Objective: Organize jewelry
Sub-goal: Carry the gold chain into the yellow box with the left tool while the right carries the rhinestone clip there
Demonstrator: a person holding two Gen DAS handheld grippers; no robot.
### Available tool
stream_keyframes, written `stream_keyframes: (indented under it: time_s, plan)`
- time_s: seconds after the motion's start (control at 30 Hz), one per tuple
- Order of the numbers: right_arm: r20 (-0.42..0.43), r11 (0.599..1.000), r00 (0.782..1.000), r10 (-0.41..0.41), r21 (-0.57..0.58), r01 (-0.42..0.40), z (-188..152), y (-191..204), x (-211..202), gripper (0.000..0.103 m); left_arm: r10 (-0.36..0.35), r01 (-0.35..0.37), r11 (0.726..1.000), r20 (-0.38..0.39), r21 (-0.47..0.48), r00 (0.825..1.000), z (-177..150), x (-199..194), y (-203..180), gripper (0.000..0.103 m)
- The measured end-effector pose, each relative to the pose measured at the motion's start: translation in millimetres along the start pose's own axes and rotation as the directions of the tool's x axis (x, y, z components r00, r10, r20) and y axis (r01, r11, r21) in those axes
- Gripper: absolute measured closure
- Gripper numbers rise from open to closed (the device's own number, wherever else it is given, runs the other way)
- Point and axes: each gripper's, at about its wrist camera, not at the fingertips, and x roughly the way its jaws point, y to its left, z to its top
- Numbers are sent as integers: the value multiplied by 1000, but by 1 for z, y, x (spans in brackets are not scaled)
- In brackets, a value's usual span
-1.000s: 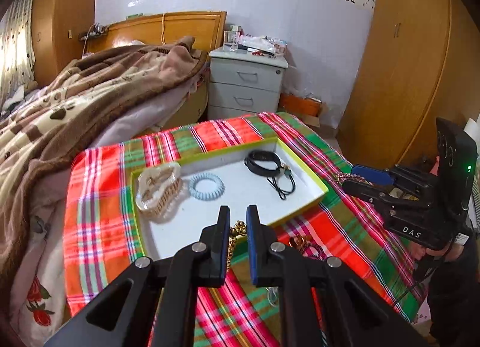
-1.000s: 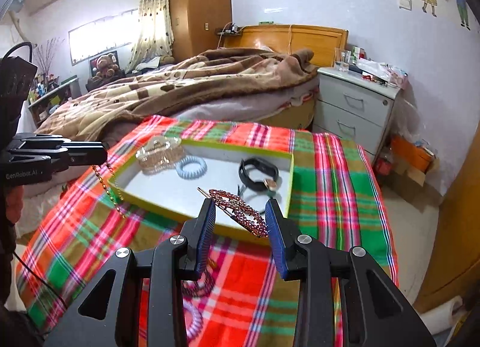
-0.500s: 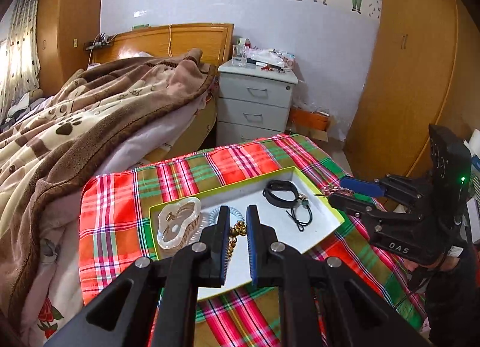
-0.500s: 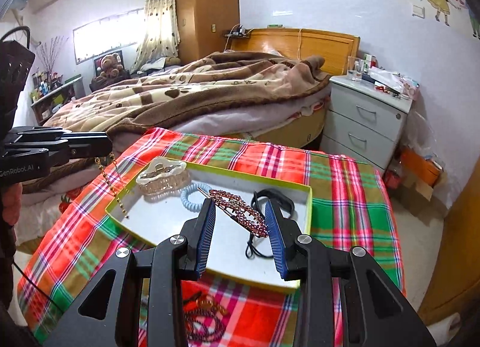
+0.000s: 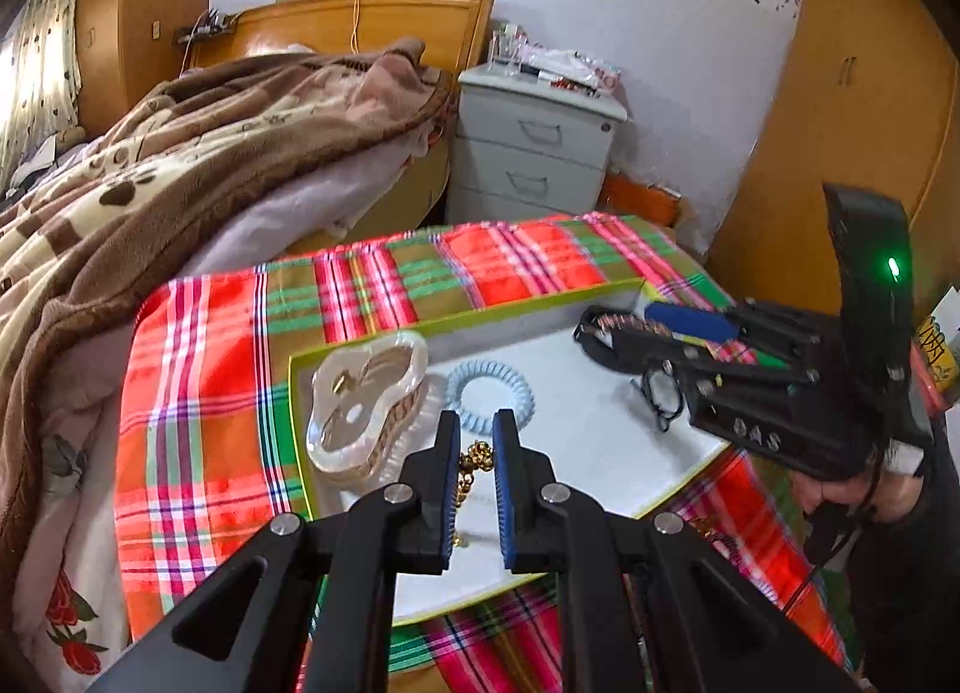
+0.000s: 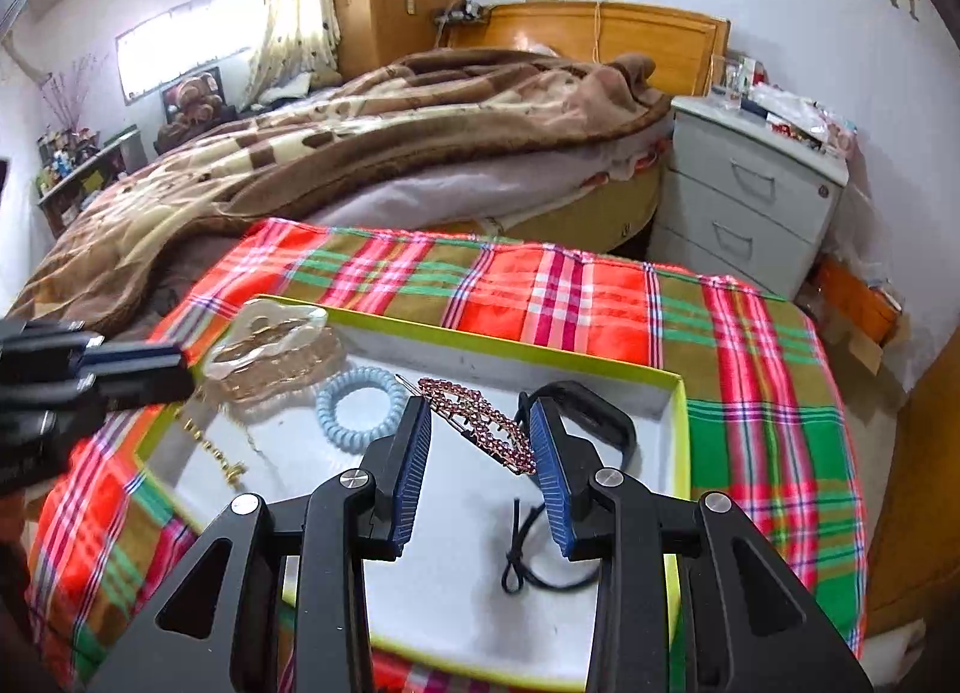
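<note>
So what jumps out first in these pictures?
The bright red-and-green plaid cloth first, with a shallow white green-rimmed tray on it. Above the tray, the right gripper pinches a sparkly purple hair clip, and the left gripper dangles a gold bead chain onto it.

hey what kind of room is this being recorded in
Most likely a home bedroom: a bed with a brown blanket, a wooden headboard, and a grey nightstand beside it. The white tray sits on a plaid-covered surface.
</note>
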Motion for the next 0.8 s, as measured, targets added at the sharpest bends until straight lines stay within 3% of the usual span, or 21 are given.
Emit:
stream_keyframes:
  time_s: [0.43,0.8]
  plan:
    - [-69,999,996,-48,-29,46,10,14,41,67,33,-32,999,-87,5,996,-20,29,9,91]
    - [-117,994,989,-89,-73,81,10,23,59,67,43,-43,999,-110,5,993,-26,38,9,91]
